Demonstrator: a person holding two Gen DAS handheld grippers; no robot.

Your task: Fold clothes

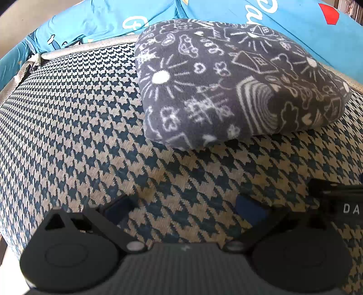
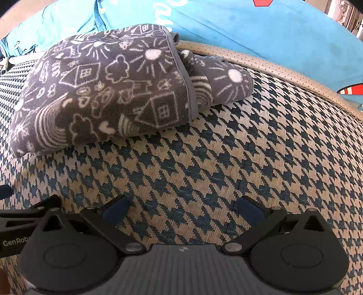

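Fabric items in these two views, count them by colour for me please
Grey doodle-print fleece garment, folded: 1
Bright blue printed cushions behind it: 2
Navy-and-beige houndstooth seat cover: 1
Total: 4

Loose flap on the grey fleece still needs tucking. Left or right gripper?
Right, probably. The loose flap pokes out of the folded grey fleece ahead of the open right gripper. The open left gripper faces only the smooth folded side.
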